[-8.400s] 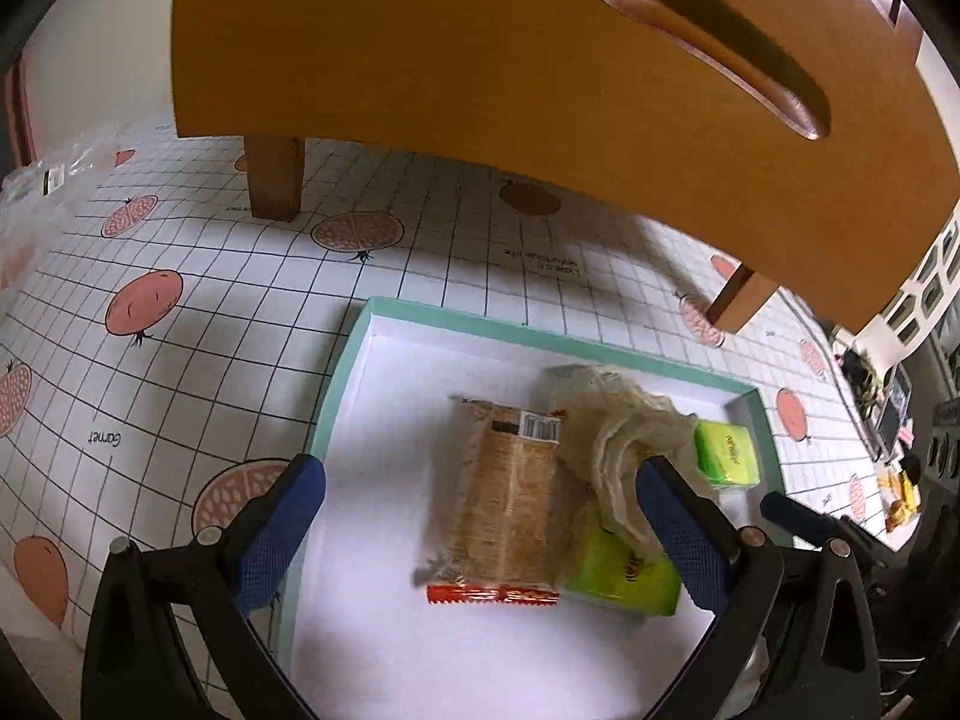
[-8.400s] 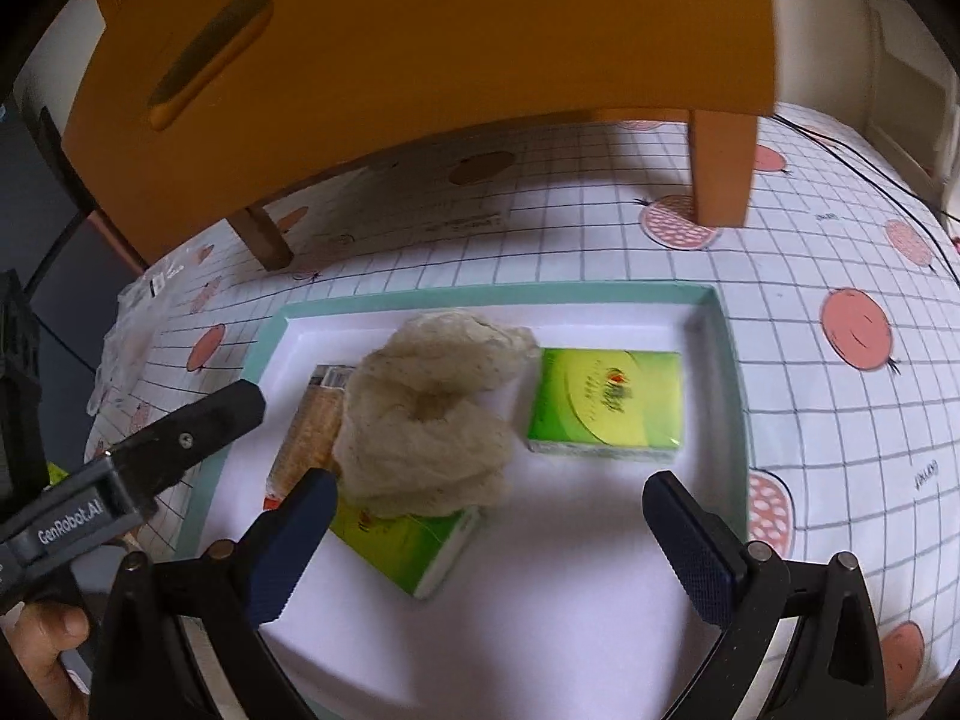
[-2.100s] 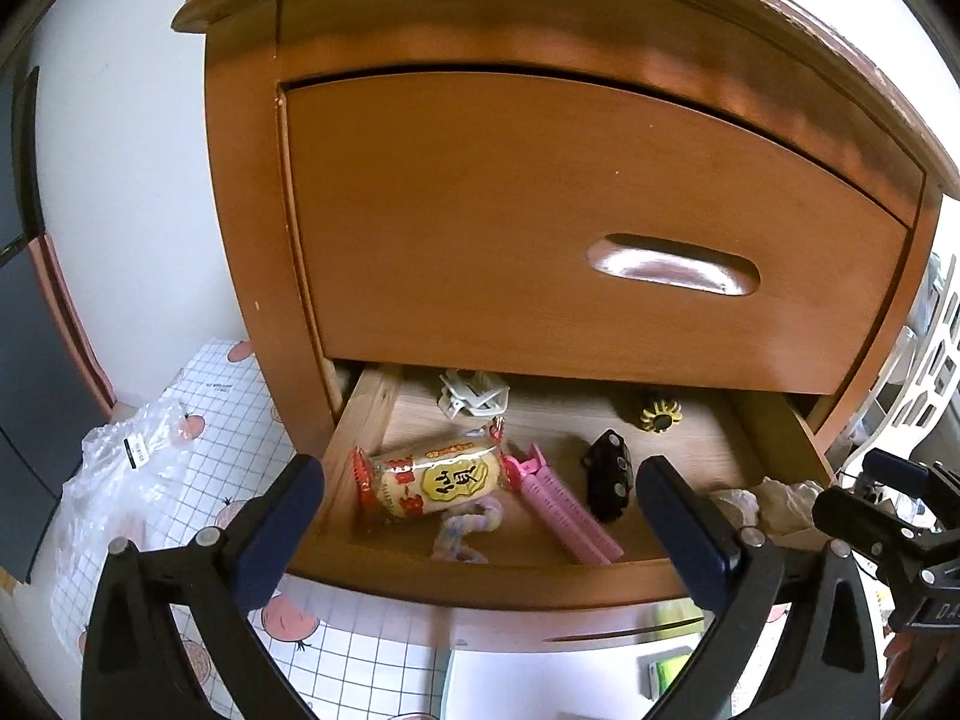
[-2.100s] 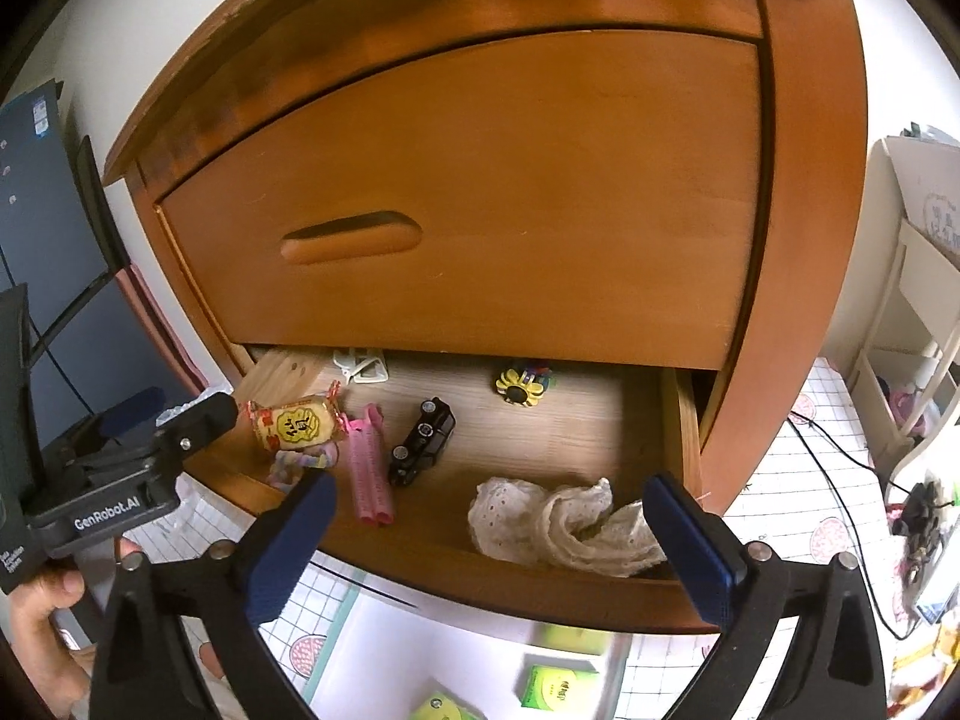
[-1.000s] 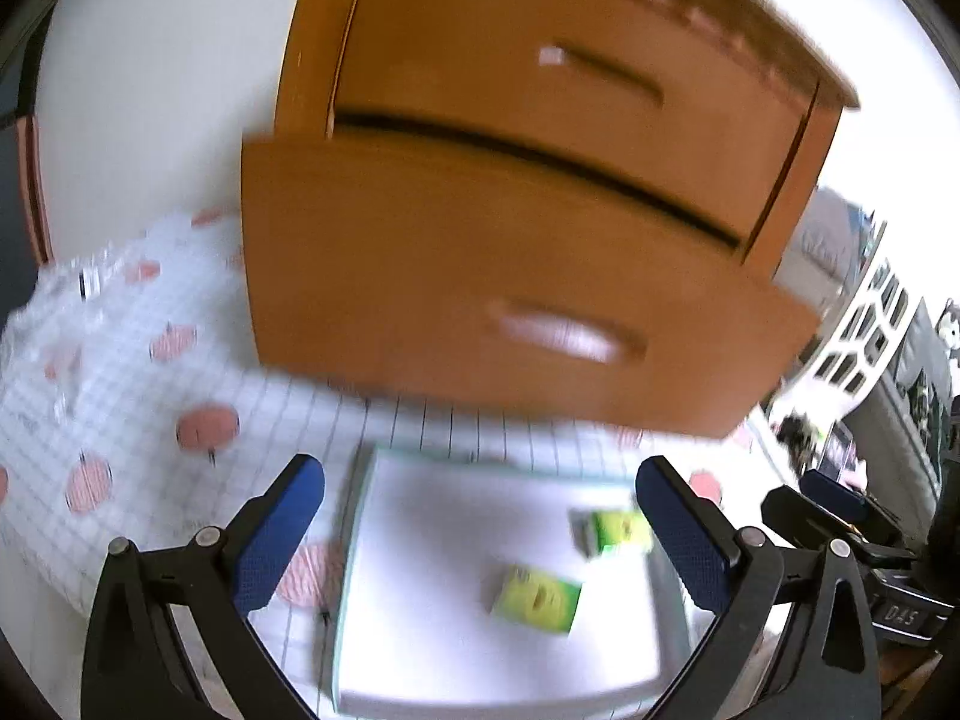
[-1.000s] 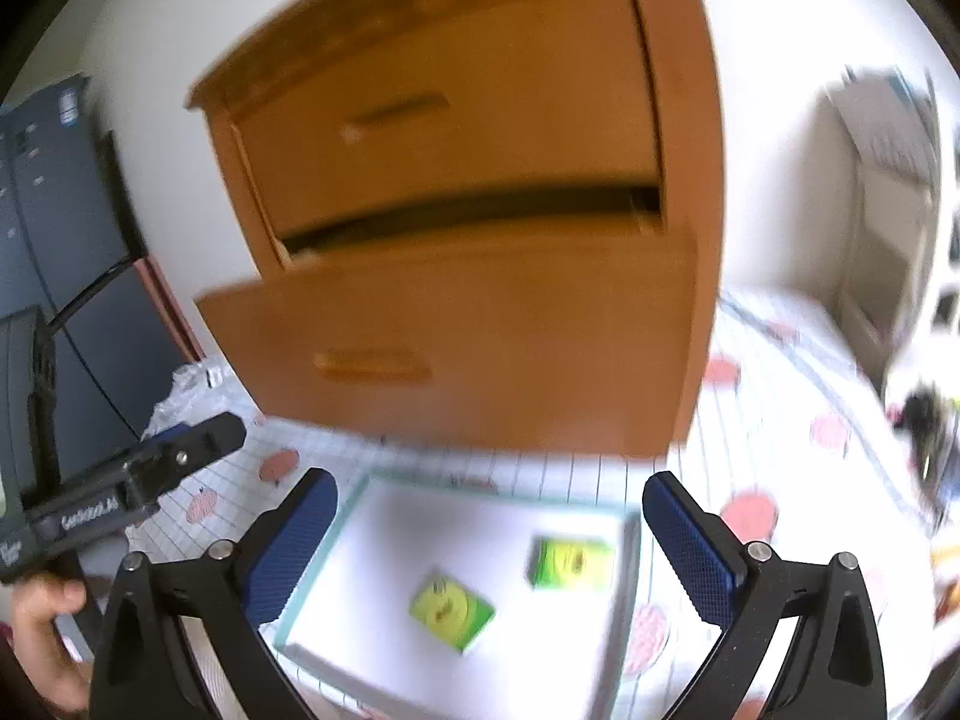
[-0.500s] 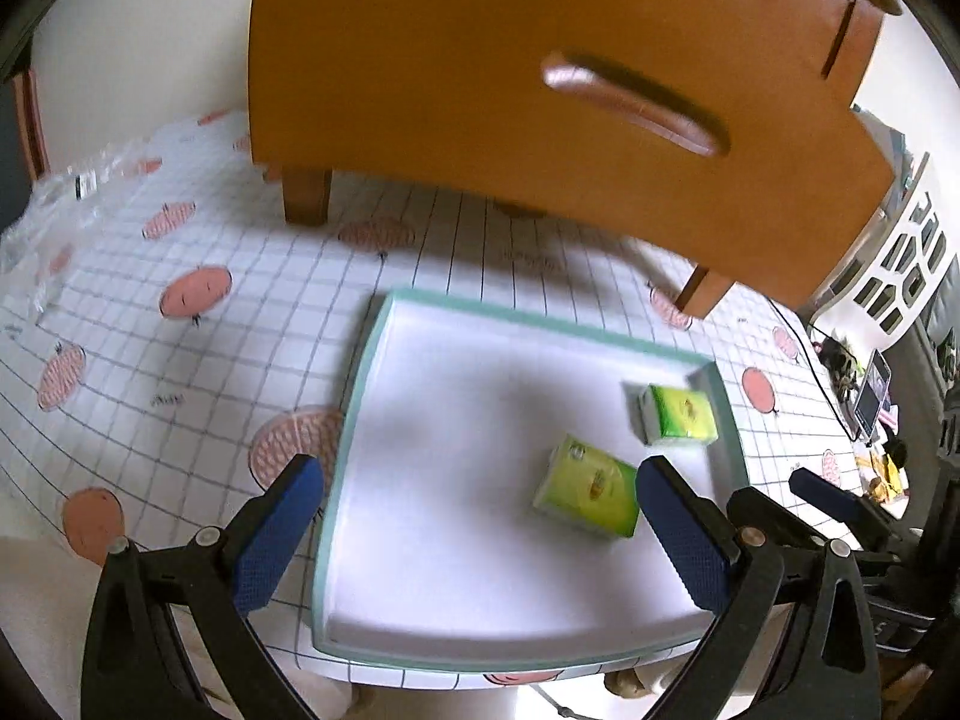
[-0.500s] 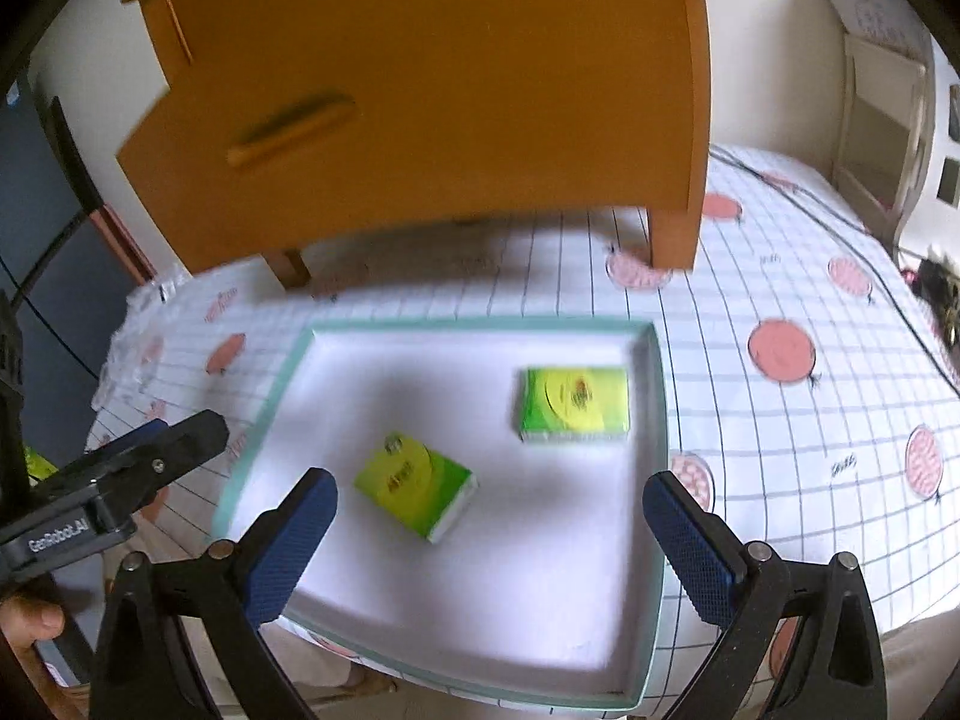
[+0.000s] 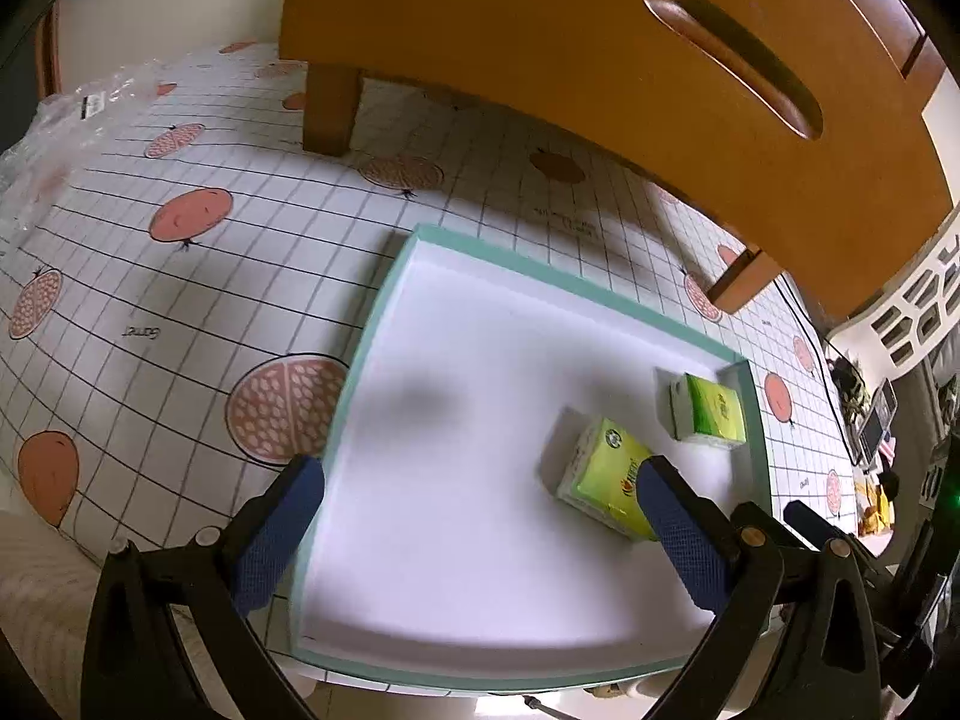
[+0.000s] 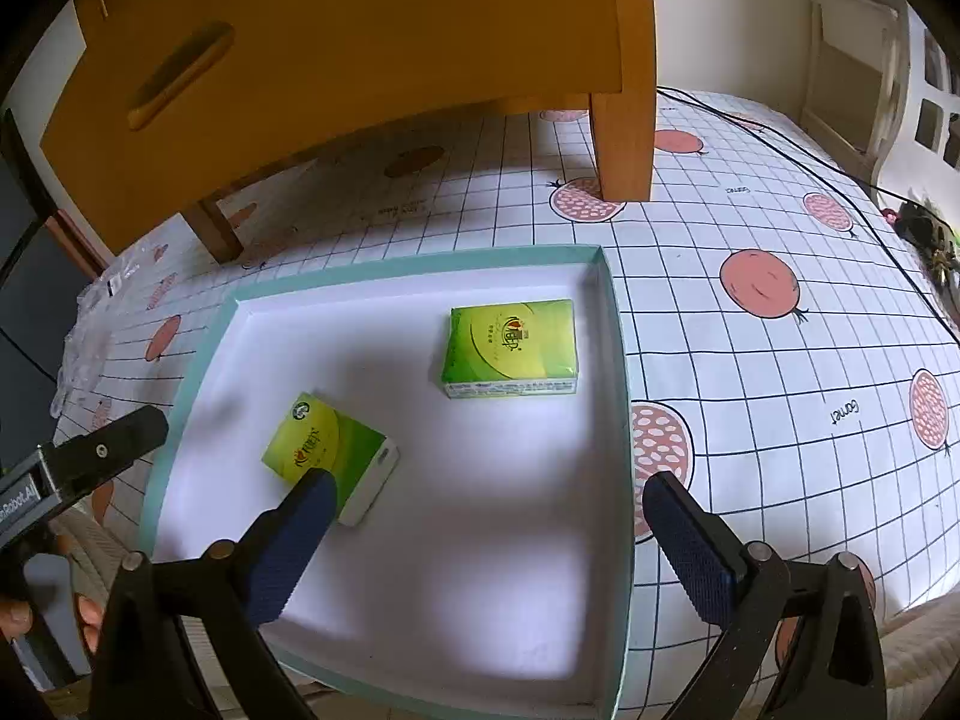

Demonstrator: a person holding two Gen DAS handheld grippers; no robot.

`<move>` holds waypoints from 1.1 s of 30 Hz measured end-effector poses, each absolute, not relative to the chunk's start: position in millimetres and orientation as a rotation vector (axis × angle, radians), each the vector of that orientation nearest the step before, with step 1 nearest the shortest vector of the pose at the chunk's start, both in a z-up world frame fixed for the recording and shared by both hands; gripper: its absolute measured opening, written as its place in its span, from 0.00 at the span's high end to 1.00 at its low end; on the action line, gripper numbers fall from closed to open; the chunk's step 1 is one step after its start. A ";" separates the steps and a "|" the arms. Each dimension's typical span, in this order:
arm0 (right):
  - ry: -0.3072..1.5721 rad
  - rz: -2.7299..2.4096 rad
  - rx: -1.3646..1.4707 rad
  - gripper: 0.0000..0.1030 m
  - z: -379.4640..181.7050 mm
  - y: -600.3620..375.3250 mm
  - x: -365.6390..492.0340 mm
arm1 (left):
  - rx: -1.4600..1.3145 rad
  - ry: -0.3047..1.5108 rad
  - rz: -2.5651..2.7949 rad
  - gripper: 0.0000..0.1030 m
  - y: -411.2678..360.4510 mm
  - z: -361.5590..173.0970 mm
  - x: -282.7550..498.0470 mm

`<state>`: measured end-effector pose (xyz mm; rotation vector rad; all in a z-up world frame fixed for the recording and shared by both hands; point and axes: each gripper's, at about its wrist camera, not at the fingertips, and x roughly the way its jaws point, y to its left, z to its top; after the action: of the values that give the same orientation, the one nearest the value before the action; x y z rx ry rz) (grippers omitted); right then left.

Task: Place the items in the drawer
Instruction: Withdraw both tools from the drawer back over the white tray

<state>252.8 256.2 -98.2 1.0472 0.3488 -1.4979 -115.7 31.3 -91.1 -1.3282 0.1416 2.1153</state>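
Note:
Two green tissue packs lie in a white tray with a teal rim [image 9: 384,294] [image 10: 618,324] on the floor. The near pack [image 9: 606,477] [image 10: 327,450] lies askew; the far pack [image 9: 711,414] [image 10: 510,345] rests close to the tray's right wall. Above them hangs the pulled-out wooden drawer front with its slot handle [image 9: 732,57] [image 10: 180,72]. My left gripper [image 9: 480,483] hovers open over the tray, its right finger next to the near pack. My right gripper [image 10: 483,507] is open too, its left finger just before that same pack. Neither holds anything.
A grid-patterned mat with pomegranate prints [image 9: 192,216] [image 10: 759,282] covers the floor. Cabinet legs [image 9: 330,111] [image 10: 621,144] stand behind the tray. A clear plastic bag [image 9: 66,120] lies far left. Cables [image 10: 798,138] and clutter sit to the right.
Both grippers have dropped from the open drawer down toward the tray and moved closer to it. The cloth and the snack bar seen earlier in the tray are gone from it.

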 end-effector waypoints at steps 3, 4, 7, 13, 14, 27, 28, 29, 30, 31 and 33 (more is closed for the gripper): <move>0.354 -1.501 1.042 0.00 -98.7 255.5 254.0 | -1.329 0.170 2.104 0.00 35.3 -92.3 -112.2; 0.356 -1.503 1.039 0.00 -98.8 255.4 254.4 | -1.332 0.178 2.102 0.00 36.4 -93.3 -111.8; 0.358 -1.504 1.037 0.00 -99.4 254.8 254.8 | -1.346 0.202 2.086 0.00 40.7 -96.2 -110.3; 0.371 -1.526 1.028 0.00 -98.6 254.4 253.9 | -1.370 0.263 2.046 0.00 55.4 -103.6 -104.4; 0.376 -1.537 1.024 0.00 -97.9 254.7 252.9 | -1.371 0.272 2.040 0.00 57.7 -104.6 -102.8; 0.301 -1.667 1.051 0.00 -91.1 257.3 215.8 | -1.414 0.392 1.929 0.00 94.6 -124.5 -84.8; 0.293 -1.669 1.059 0.00 -91.5 256.7 214.0 | -1.411 0.408 1.919 0.00 96.7 -126.1 -81.9; 0.283 -1.671 1.070 0.00 -91.8 256.7 211.8 | -1.407 0.426 1.907 0.00 99.5 -127.9 -78.3; 0.277 -1.673 1.075 0.00 -92.2 257.1 210.6 | -1.401 0.448 1.896 0.00 102.7 -129.6 -74.9; 0.271 -1.674 1.081 0.00 -92.4 257.3 209.2 | -1.392 0.475 1.887 0.00 106.3 -131.3 -71.7; 0.265 -1.675 1.088 0.00 -92.7 258.2 208.2 | -1.378 0.527 1.882 0.00 111.6 -134.4 -68.8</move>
<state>208.2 258.2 -92.7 1.0882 0.2646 -1.6750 -68.8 111.6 -134.4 -1.3775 0.5268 1.8820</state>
